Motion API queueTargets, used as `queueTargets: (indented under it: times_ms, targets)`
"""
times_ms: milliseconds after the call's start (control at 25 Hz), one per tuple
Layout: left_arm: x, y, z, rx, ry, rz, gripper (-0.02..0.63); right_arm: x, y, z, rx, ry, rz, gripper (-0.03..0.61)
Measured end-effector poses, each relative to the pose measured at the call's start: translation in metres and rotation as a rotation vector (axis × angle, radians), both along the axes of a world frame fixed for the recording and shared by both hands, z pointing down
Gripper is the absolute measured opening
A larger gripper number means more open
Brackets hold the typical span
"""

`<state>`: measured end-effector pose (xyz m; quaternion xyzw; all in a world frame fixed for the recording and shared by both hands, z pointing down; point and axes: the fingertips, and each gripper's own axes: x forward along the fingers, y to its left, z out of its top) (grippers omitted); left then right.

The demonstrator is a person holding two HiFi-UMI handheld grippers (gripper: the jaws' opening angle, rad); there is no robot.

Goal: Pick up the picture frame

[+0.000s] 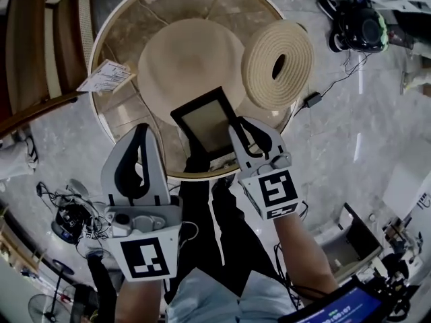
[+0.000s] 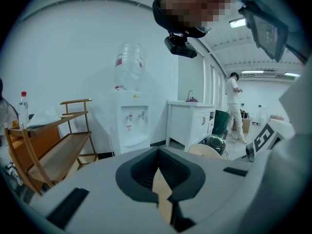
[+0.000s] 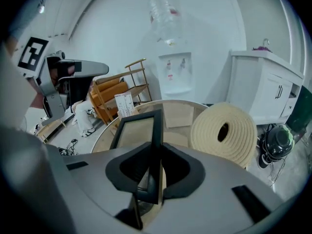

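The right gripper (image 1: 240, 129) is clenched on the right edge of the black rectangular picture frame (image 1: 205, 121), with one jaw on each face of that edge. The frame is tilted and sits over the near part of the round glass table with a cream rim (image 1: 101, 32), partly covering the brim of the beige wide straw hat (image 1: 188, 59). I cannot tell if the frame touches the hat. A cream coiled woven hat (image 1: 277, 62) stands on its edge just to the right. The left gripper (image 1: 141, 132) has its jaws pressed together with nothing between them, beside the near-left edge of the table.
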<state>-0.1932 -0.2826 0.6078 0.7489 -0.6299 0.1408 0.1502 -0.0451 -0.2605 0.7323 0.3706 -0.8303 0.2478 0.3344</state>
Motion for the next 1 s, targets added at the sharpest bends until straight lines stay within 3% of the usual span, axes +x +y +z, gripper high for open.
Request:
queueTargets:
  times_ms: [520,1000]
  targets:
    - [0.029,-0.005,-0.139,0.177,-0.032,0.020,0.015,0.008,-0.036,-0.174,0.314,-0.094,0.011,0.081]
    - [0.068,0.042,-0.277,0.360,-0.055,0.012,0.015,0.035,-0.010,-0.355,0.589,-0.163,0.034,0.081]
